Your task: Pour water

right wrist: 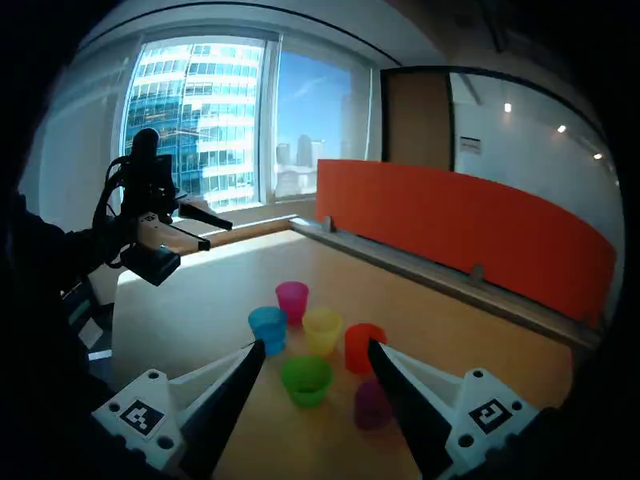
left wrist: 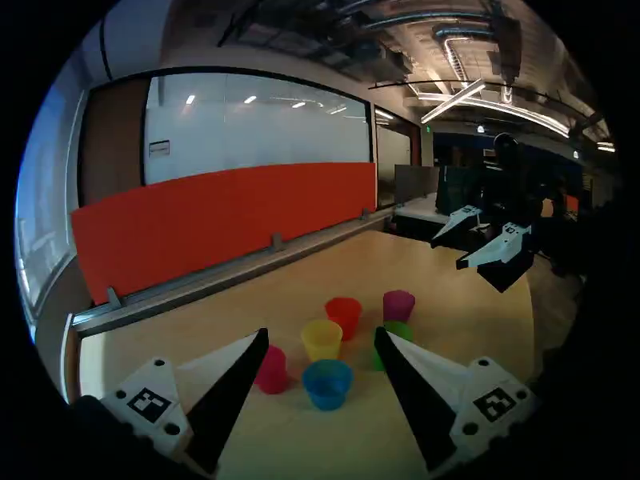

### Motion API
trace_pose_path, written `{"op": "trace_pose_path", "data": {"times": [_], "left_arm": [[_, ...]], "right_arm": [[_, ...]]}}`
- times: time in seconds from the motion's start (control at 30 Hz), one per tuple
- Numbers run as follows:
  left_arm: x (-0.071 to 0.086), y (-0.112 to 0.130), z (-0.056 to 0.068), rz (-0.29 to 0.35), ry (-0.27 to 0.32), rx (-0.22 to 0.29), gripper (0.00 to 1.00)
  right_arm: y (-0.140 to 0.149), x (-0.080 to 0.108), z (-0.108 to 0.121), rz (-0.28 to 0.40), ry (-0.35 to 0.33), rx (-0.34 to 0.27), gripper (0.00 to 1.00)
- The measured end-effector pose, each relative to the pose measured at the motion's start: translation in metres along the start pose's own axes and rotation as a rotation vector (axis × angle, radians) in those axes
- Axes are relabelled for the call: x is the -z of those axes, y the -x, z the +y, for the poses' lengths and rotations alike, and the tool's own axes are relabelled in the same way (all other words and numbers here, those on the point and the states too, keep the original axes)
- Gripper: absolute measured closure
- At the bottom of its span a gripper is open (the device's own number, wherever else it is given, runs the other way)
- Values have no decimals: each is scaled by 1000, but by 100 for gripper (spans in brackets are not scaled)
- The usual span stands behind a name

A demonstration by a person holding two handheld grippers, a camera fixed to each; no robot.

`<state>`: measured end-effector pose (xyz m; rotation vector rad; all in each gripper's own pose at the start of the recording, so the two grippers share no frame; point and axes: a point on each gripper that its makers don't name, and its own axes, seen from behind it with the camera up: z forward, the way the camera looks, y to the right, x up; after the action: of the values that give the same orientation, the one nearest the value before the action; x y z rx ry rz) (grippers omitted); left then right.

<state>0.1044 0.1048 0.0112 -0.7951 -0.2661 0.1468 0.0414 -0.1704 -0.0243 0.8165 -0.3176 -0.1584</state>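
Blue cup (left wrist: 328,384) lower centre | my left gripper (left wrist: 319,331) and right gripper (right wrist: 314,344) spread, empty | I'd pinch mid-wall, upright.

Cups, small, plastic: 6 in all, one of each colour.
- pink cup (left wrist: 272,370): 1
- yellow cup (left wrist: 322,339): 1
- blue cup (left wrist: 328,384): 1
- red cup (left wrist: 344,314): 1
- purple cup (left wrist: 398,305): 1
- green cup (left wrist: 398,330): 1, partly hidden behind a finger

Grippers, two-finger: 2.
- left gripper (left wrist: 320,331): 1
- right gripper (right wrist: 314,344): 1

Fingers (left wrist: 232,384): 2 per gripper, 4 in total.
Square marker tags (left wrist: 150,402): 1 per finger, 4 in total.
Table (left wrist: 320,276), light wood: 1.
Orange divider panel (left wrist: 224,216): 1.
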Motion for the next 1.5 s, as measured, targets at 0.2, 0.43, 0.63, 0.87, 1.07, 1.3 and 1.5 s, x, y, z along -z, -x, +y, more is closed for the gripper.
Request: {"op": "trace_pose_path", "data": {"times": [0.2, 0.43, 0.63, 0.87, 1.07, 1.3, 1.5], "left_arm": [[-14, 25, 0, -51, 25, 13, 1], [-25, 52, 6, -105, 66, 34, 1], [-35, 76, 10, -158, 84, 36, 1], [-44, 103, 15, -216, 103, 31, 1], [-52, 122, 14, -264, 107, 29, 1], [-62, 137, 13, -303, 115, 42, 1], [-71, 149, 15, -329, 129, 51, 1]], "right_arm": [[20, -14, 0, -37, -24, -18, 0], [48, -25, 0, -87, -32, -9, 0], [66, -36, -1, -121, -34, 5, 0], [85, -47, -5, -153, -46, 3, 0], [100, -55, -7, -182, -46, -2, 0], [114, -62, -10, -206, -55, -17, 0], [124, -69, -13, -221, -63, -28, 0]]}}
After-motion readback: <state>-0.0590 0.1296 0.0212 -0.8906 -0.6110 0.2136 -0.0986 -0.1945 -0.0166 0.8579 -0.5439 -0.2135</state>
